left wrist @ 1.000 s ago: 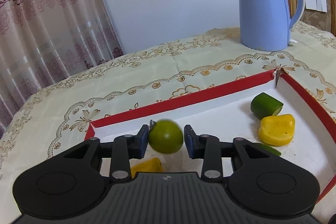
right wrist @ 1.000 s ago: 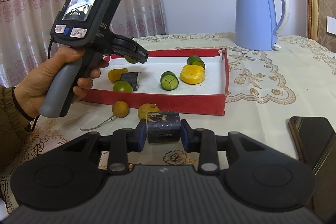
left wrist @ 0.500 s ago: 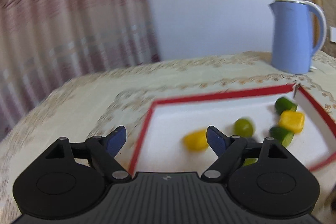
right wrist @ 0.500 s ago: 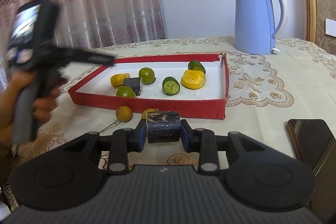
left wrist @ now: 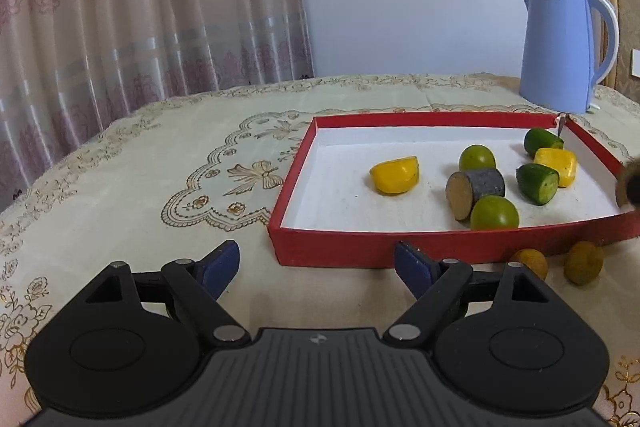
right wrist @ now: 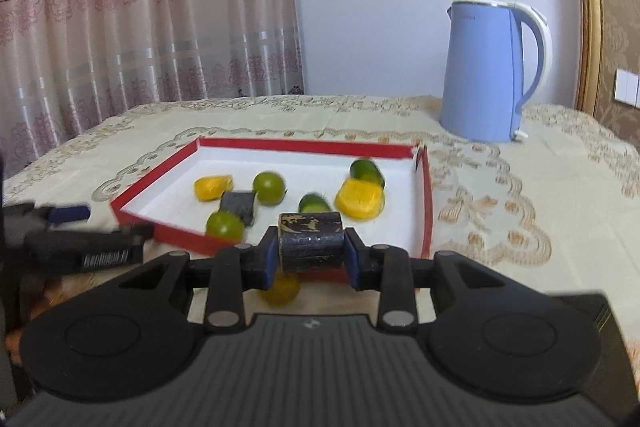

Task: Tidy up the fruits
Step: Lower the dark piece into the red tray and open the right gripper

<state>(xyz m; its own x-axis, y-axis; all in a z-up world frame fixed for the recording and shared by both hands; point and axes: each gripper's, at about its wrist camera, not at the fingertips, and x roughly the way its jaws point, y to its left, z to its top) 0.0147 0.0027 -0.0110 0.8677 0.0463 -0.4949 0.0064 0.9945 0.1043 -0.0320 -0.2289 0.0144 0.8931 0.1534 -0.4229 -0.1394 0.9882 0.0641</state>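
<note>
Right gripper [right wrist: 311, 253] jaws clamping dark cylinder [right wrist: 311, 241] before red tray [right wrist: 427, 203], left gripper [left wrist: 316, 263] jaws wide, empty

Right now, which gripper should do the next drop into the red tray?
Right. The right gripper is shut on the dark cylinder piece, near the red tray. The left gripper is open, empty, outside it.

**Two low wrist views facing the red tray**

The left wrist camera sits low over the embroidered cream tablecloth [left wrist: 120, 167], looking forward along wide-spread fingers at the shallow red-walled, white-floored cardboard tray [left wrist: 332, 247] near its front left corner. The right wrist camera looks from the tray's near side, closer to the pale blue electric kettle [right wrist: 486, 75]. Both views share tray, kettle and patterned pink curtain [left wrist: 140, 7].
</note>
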